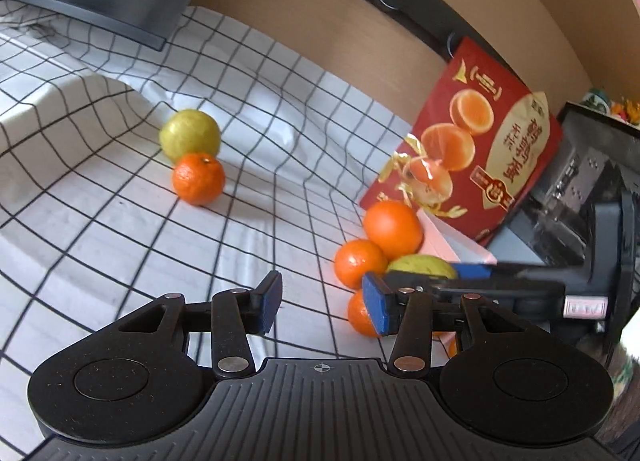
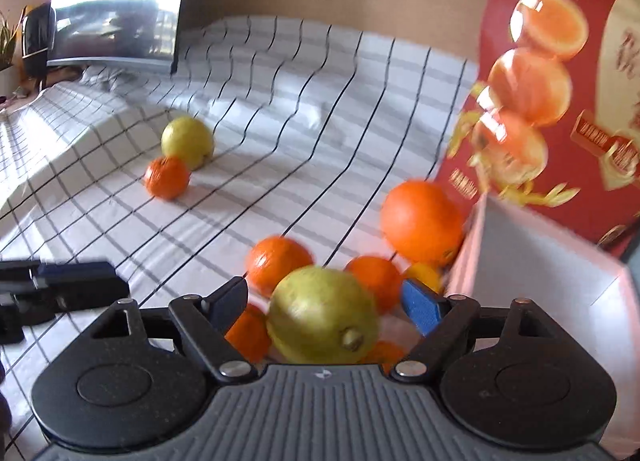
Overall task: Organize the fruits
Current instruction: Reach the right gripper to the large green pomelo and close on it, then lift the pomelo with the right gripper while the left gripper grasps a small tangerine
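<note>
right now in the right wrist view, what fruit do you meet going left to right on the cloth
small orange → green-yellow fruit behind it → orange → green fruit between the right tool fingers → large orange by the white box

1. Home setting, a living room or bedroom by the look of it.
2. Surface draped in a rumpled white grid-check cloth (image 1: 248, 109); cannot tell whether a desk or a bed lies under it.
3. Curved monitor or TV (image 2: 120, 1) stands at the far edge.
4. Red gift box (image 1: 480, 149) printed with oranges stands propped on the cloth.
5. Tan wall (image 1: 304, 1) behind.
6. Potted plant leaves (image 2: 8, 37) at far left.
</note>
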`<state>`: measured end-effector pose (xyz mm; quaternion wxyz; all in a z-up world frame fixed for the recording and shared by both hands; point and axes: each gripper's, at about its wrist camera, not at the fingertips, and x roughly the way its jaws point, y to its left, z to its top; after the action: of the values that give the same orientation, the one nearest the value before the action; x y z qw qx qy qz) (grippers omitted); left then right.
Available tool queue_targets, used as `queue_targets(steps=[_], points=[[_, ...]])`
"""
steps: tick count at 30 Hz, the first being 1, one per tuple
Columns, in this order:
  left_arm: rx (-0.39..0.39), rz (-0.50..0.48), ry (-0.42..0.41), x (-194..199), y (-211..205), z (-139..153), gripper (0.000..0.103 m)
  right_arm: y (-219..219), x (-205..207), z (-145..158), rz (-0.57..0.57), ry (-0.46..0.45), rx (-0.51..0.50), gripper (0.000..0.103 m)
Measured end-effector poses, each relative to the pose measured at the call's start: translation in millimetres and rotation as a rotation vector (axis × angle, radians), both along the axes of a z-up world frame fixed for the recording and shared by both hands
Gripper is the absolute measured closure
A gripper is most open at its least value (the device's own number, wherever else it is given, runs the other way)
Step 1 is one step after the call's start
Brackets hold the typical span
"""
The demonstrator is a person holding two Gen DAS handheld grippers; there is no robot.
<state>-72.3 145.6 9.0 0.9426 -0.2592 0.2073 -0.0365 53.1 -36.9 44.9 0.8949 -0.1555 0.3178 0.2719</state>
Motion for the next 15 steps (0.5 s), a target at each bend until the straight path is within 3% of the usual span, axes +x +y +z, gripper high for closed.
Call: queue_targets(steps=[2, 3, 9, 15], points=[[-0.015, -0.005, 0.000, -1.9, 1.2, 1.4, 0.054, -3.5, -2.8, -3.4, -0.006, 0.002, 0.027, 0.032], [-0.013, -0.011, 0.000, -2.5, 0.1, 2.4, 0.054, -5.4, -6.8, -2.9, -0.016, 0.000, 0.030, 0.043], [0.021, -0.056, -0.003, -4.9, -12.5, 6.0, 0.054, -27.3, -46.3, 6.2, 0.009, 0.003, 0.044, 0.044], [0.095, -0.153, 0.005, -4.2, -42.9, 8.6, 0.054, -73.4, -91.8, -3.2, 0.009, 0.065, 0.085, 0.044]])
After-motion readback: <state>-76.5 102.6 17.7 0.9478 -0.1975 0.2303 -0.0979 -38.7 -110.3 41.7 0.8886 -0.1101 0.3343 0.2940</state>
